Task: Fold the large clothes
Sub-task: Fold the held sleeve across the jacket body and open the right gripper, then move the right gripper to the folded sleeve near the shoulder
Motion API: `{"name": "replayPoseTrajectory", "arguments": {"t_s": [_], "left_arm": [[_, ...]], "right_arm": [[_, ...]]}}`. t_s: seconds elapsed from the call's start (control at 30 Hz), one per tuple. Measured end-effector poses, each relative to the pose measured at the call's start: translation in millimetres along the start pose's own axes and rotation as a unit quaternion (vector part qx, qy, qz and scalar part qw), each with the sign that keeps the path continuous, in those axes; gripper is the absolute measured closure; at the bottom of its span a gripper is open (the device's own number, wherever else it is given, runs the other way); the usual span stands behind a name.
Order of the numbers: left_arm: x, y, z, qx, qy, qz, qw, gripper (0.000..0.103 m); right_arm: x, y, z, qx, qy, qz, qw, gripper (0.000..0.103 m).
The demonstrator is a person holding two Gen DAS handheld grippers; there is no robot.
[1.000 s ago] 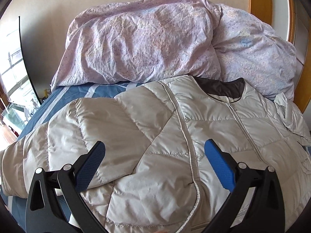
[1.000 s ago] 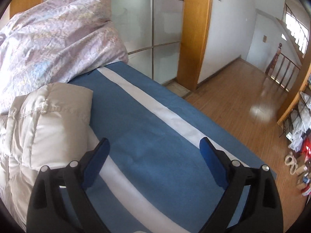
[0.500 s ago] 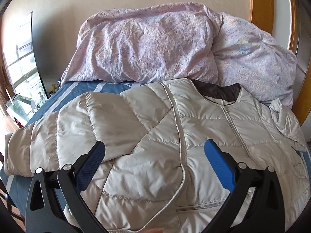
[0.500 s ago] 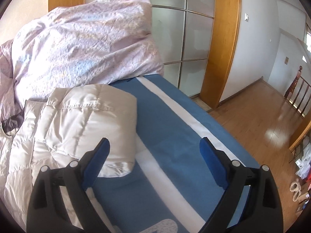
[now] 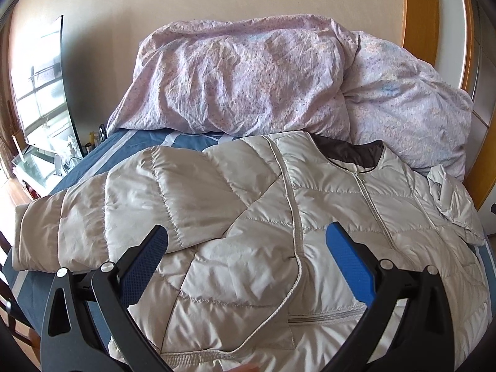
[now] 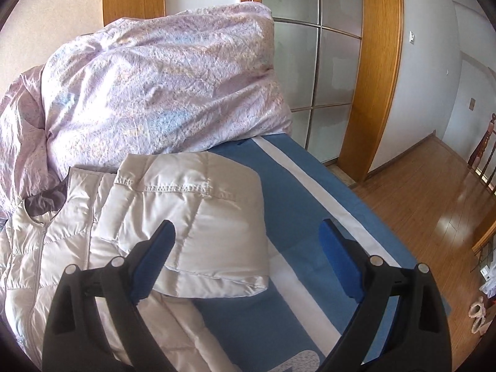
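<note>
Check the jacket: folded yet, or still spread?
Partly folded: jacket has one sleeve doubled back, the other sleeve still lying outstretched.

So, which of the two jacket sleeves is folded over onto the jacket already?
The sleeve near the right gripper: it is doubled back, its cuff lying on the jacket's chest. The other sleeve lies stretched out sideways across the bed.
</note>
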State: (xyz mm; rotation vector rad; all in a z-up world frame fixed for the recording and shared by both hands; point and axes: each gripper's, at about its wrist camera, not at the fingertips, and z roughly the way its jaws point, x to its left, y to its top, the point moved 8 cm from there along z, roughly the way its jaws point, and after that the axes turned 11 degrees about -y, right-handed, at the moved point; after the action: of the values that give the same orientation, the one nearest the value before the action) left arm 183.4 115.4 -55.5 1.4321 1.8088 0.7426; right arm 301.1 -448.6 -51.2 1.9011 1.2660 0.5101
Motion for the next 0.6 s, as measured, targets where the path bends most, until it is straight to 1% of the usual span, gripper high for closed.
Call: {"name": "replayPoseTrajectory", "arguments": {"t_s": [0.23, 0.6], "left_arm": [[-0.5, -1.0, 2.3, 0.004, 0.002, 0.006, 1.0000, 0.001], [-1.5, -5.6, 8.4, 0.020, -0.010, 0.005, 0.9997, 0.001]], "right_arm": [[1.2, -0.7, -1.4, 0.001, 0.005, 0.003, 1.000, 0.009], [15.2, -7.1, -7.8, -0.003, 0.021, -0.011, 1.000, 0.009]]}}
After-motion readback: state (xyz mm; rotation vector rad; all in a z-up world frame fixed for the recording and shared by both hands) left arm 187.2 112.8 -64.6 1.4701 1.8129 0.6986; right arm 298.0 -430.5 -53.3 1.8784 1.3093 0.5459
